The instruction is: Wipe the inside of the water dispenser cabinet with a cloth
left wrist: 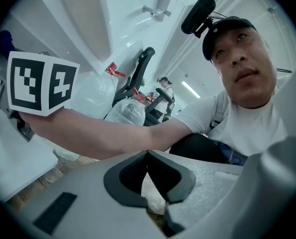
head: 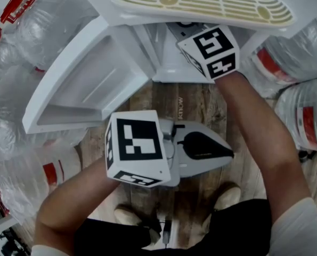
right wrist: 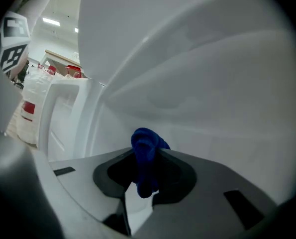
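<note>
Inside cabinet (right wrist: pixel 202 83), R gripper (right wrist: pixel 145 176) is clamping blue cloth (right wrist: pixel 147 151); L gripper (left wrist: pixel 148 158) is hovering outside, jaws together, empty. Wiping prob. underway w/ most of it left.

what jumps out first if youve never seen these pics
A blue cloth sits clamped in the right gripper, inside the white cabinet. From above, the cabinet door stands open at left, the left gripper hangs shut and empty over the wooden floor, water jugs on both sides.

Wooden floor (head: pixel 196 106) under dispenser cabinet (head: pixel 168 69) and water jugs (head: pixel 303 122)
</note>
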`<action>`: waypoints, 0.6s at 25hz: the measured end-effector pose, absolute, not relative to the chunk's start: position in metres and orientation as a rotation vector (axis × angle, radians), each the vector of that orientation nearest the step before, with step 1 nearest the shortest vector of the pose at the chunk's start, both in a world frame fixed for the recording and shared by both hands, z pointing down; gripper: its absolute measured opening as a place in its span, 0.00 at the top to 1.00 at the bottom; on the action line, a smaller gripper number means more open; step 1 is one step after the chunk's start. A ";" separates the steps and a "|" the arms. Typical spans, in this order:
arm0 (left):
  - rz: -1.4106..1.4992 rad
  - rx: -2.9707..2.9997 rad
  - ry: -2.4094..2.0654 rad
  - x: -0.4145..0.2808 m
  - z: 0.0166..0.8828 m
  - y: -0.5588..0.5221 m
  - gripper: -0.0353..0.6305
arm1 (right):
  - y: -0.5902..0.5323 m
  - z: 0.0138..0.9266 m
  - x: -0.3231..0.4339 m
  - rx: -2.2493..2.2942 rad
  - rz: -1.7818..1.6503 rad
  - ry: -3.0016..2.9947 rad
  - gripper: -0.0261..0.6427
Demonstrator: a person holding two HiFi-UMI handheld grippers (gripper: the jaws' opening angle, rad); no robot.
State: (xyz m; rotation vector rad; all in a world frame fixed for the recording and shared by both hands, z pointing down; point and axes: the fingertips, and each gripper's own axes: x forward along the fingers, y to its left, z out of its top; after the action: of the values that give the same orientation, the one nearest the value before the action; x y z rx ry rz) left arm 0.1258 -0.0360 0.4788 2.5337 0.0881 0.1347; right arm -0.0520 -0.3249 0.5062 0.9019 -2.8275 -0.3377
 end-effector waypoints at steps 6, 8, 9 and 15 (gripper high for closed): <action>0.140 2.529 0.082 0.120 0.481 -0.035 0.94 | -0.311 0.502 -0.058 0.866 -0.397 -2.832 0.84; 0.139 2.529 0.086 0.119 0.481 -0.034 0.94 | -0.302 0.498 -0.059 0.851 -0.421 -2.837 0.84; 0.138 2.530 0.089 0.119 0.481 -0.033 0.94 | -0.298 0.496 -0.059 0.843 -0.429 -2.841 0.84; 0.132 2.537 0.097 0.120 0.477 -0.033 0.94 | -0.270 0.487 -0.057 0.817 -0.397 -2.893 0.84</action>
State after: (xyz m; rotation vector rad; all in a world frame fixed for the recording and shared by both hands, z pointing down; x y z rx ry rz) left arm 0.1201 -0.0327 0.4774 2.5366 0.0965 0.1324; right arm -0.0570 -0.2697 0.4874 0.8172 -2.8930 -0.3972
